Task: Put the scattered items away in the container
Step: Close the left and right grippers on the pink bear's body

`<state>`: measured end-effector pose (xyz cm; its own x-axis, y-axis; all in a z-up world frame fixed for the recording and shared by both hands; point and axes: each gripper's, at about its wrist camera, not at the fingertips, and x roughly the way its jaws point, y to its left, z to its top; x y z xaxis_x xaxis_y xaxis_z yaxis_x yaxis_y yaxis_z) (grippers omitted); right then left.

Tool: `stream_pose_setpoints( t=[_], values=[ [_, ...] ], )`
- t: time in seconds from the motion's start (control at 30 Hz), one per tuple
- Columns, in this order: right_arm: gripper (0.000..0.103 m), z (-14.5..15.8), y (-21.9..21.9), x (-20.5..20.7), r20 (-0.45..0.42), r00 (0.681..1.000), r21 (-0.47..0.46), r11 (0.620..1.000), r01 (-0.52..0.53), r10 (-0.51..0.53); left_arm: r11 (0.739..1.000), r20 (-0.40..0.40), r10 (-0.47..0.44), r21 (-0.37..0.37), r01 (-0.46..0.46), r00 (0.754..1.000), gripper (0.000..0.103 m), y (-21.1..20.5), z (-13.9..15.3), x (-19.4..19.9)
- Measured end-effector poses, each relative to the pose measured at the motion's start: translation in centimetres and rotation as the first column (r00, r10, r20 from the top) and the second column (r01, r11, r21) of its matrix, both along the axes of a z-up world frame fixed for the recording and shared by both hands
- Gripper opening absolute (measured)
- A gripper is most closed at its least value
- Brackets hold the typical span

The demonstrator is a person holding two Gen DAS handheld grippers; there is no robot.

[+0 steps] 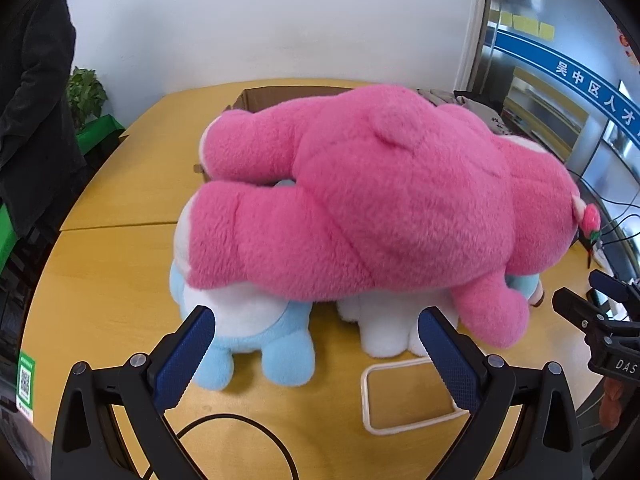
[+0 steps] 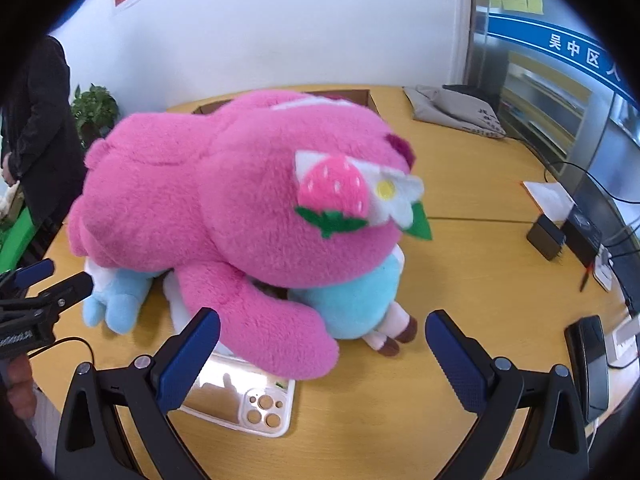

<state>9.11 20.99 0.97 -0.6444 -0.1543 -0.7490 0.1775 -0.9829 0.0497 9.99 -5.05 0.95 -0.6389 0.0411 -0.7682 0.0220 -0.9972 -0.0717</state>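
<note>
A big pink plush bear lies face down on top of smaller toys on the yellow table. Under it are a light blue and white plush, a white plush and a blue doll with brown shoes. A clear phone case lies in front of them. A cardboard box stands behind the bear. My left gripper is open just before the blue plush. My right gripper is open around the bear's arm, empty.
A grey cloth bag lies at the back right. Black devices and cables and a dark phone sit along the right edge. A person in black and a plant stand at the left.
</note>
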Motion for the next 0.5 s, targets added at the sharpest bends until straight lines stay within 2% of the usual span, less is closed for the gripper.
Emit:
stream_pose_setpoints(
  t=[0.17, 0.3, 0.37, 0.5],
  values=[
    [0.103, 2.4, 1.2, -2.6, 0.009, 0.998, -0.093, 0.993, -0.066, 0.067, 0.995, 0.043, -0.065, 0.080, 0.061, 0.997, 0.103, -0.9, 1.3, -4.1],
    [0.102, 4.0, 1.7, -6.8, 0.041, 0.995, -0.068, 0.993, -0.093, 0.096, 0.983, 0.081, -0.123, 0.149, 0.110, 0.989, 0.103, -1.6, 2.2, -7.6],
    [0.102, 4.1, 1.7, -9.1, 0.076, 0.992, -0.043, 0.995, -0.094, 0.097, 0.976, 0.108, -0.158, 0.166, 0.139, 0.981, 0.103, -1.6, 2.1, -9.4],
    [0.102, 1.9, 1.9, -12.9, 0.189, 0.972, -0.114, 0.986, -0.118, 0.138, 0.964, 0.156, -0.174, 0.230, 0.136, 0.972, 0.103, -2.1, 1.5, -11.7]
  ],
)
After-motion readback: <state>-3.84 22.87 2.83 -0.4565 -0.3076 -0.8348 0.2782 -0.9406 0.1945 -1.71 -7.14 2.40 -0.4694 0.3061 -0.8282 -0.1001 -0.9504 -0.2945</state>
